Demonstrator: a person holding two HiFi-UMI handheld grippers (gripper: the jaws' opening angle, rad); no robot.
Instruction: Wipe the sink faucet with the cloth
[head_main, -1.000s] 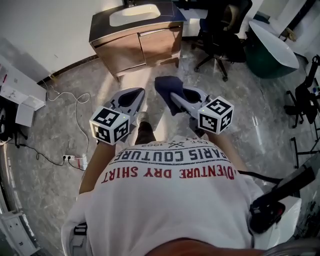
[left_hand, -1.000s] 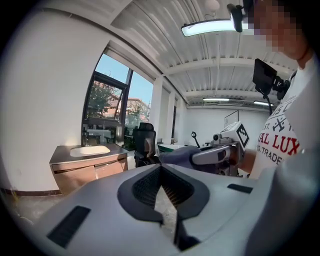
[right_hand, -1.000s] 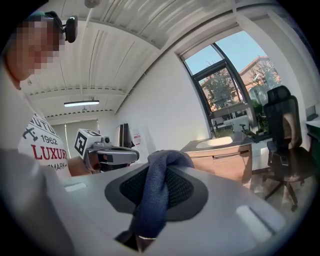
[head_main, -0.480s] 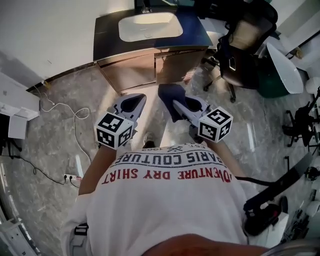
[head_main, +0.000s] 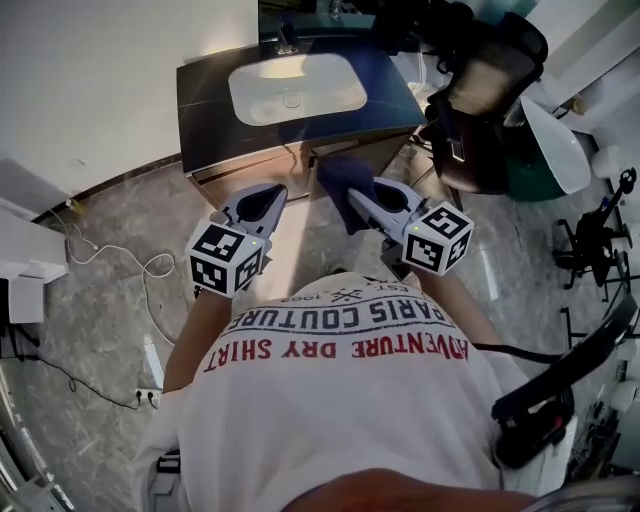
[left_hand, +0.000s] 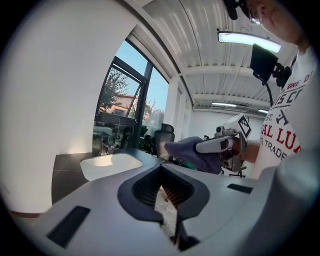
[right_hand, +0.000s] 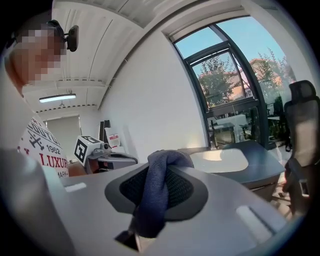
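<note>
Right gripper view: pads of the right gripper (right_hand: 161, 192) pinch the dark blue cloth (right_hand: 152, 206), and a fold bulges above them. Left gripper (left_hand: 162, 192): jaws pressed together, nothing between. Head view: both grippers level, side by side, just short of the vanity (head_main: 200, 100). The sink (head_main: 297, 88) and faucet (head_main: 287, 38) lie beyond, untouched.

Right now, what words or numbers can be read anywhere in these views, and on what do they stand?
"ADVENTURE DRY SHIRT": red print on the white shirt, upside down in the head view.
"PARIS COUTURE": dark print, same shirt.
"1962": small, same shirt.
Red-and-white wall notice: too small to read.
</note>
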